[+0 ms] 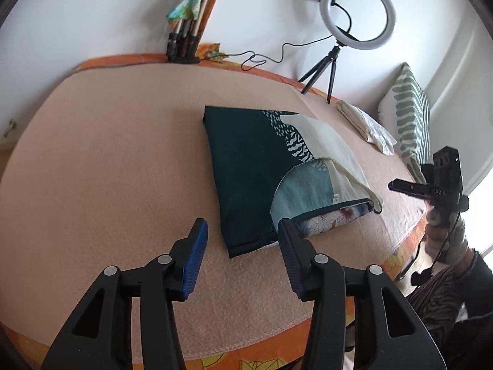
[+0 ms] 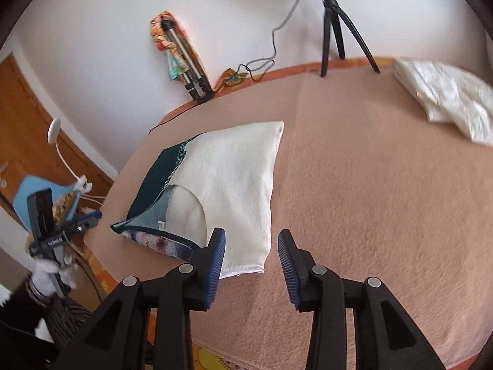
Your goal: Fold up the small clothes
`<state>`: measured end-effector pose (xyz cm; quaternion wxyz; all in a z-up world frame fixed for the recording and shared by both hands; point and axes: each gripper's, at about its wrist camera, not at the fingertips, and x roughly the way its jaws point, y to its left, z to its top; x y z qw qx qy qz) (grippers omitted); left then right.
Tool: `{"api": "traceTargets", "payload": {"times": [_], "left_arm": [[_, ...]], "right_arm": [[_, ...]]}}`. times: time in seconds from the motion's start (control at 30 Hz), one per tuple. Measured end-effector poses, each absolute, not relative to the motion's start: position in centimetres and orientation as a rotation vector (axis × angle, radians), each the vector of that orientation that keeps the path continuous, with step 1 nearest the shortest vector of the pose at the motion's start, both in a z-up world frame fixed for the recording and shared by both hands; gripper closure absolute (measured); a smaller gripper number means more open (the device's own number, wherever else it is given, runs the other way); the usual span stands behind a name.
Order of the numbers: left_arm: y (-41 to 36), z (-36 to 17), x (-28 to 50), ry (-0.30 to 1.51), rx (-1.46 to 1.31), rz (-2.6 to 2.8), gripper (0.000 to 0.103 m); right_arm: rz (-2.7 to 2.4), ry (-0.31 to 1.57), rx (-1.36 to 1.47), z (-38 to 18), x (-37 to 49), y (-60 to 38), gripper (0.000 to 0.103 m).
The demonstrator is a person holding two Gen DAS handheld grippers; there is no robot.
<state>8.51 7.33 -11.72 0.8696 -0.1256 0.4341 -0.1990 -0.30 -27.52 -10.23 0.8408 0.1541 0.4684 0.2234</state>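
Note:
A folded garment (image 1: 255,169), dark teal with a cream panel and a floral inside, lies flat on the pink blanket (image 1: 107,154). It also shows in the right wrist view (image 2: 234,178), cream side toward me. My left gripper (image 1: 242,234) is open and empty, hovering just short of the garment's near edge. My right gripper (image 2: 251,246) is open and empty, above the garment's near cream corner. The right gripper also shows in the left wrist view (image 1: 431,188), off the bed's right side. The left gripper shows in the right wrist view (image 2: 77,225) at far left.
A folded white cloth (image 2: 446,98) lies at the far right of the bed, beside a striped pillow (image 1: 409,120). A ring light on a tripod (image 1: 357,12) stands at the back edge. A folded tripod (image 1: 185,40) leans on the wall. The orange bed border (image 1: 246,351) is close below.

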Motion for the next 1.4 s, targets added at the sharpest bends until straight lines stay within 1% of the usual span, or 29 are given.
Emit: {"api": "traceTargets", "payload": {"times": [0.13,0.23,0.27,0.3,0.33,0.37,0.4,0.57,0.6,0.63,0.7,0.73,0.77,0.87,0.9,1.03,1.23,1.4], "left_arm": [[7.2,-13.4,9.6,0.954,-0.330,-0.405,0.057],[6.0,-13.6,9.8,0.961,-0.276,-0.416,0.057],[5.2,-13.6,9.8,0.966,-0.232,-0.421,0.057],[4.5,-13.7,9.8,0.968,-0.198,-0.423,0.057],[4.2,-13.8,9.8,0.970,-0.177,-0.424,0.057],[3.7,-13.9,9.7,0.972,-0.149,-0.422,0.057],[3.3,-13.9,9.5,0.971,-0.123,-0.419,0.057],[3.1,-13.5,8.3,0.943,-0.024,-0.384,0.057],[3.3,-13.1,8.1,0.932,-0.025,-0.380,0.057],[3.3,-12.7,7.9,0.913,-0.024,-0.370,0.057],[3.1,-11.4,7.6,0.863,-0.031,-0.360,0.057],[3.0,-10.9,7.8,0.845,-0.038,-0.362,0.057],[2.5,-10.3,7.9,0.822,-0.038,-0.369,0.057],[0.7,-9.9,8.7,0.802,-0.004,-0.379,0.057],[-0.1,-10.1,9.2,0.808,0.006,-0.387,0.057],[-2.4,-11.2,10.3,0.855,0.049,-0.407,0.057],[-2.6,-12.7,10.4,0.910,0.039,-0.437,0.057],[-1.9,-14.2,10.3,0.959,0.014,-0.447,0.057]], "right_arm": [[0.475,1.053,0.364,-12.0,0.3,-27.0,0.064],[0.488,1.093,0.372,-13.1,0.7,-26.3,0.064],[0.502,1.104,0.387,-13.5,0.7,-26.0,0.070],[0.514,1.112,0.395,-13.7,0.8,-25.7,0.083],[0.521,1.116,0.390,-13.8,0.7,-25.3,0.090],[0.517,1.116,0.369,-13.6,0.5,-25.0,0.100],[0.509,1.109,0.341,-13.4,0.3,-24.7,0.101],[0.458,1.087,0.237,-12.2,-1.2,-25.3,0.101],[0.451,1.076,0.193,-11.9,-1.4,-25.1,0.100],[0.439,1.068,0.157,-11.6,-1.4,-25.0,0.096],[0.403,1.029,0.106,-10.5,-1.3,-24.8,0.076],[0.397,0.990,0.104,-9.6,-1.2,-24.9,0.074],[0.409,0.964,0.110,-8.8,-0.9,-24.7,0.073],[0.454,0.877,0.098,-6.2,0.6,-23.1,0.074],[0.470,0.861,0.075,-5.5,1.5,-22.0,0.075],[0.577,0.841,-0.045,-4.5,5.0,-16.6,0.081],[0.672,0.951,-0.172,-7.8,11.3,-9.6,0.082],[0.657,1.007,-0.228,-11.6,13.8,-7.6,0.084]]}}
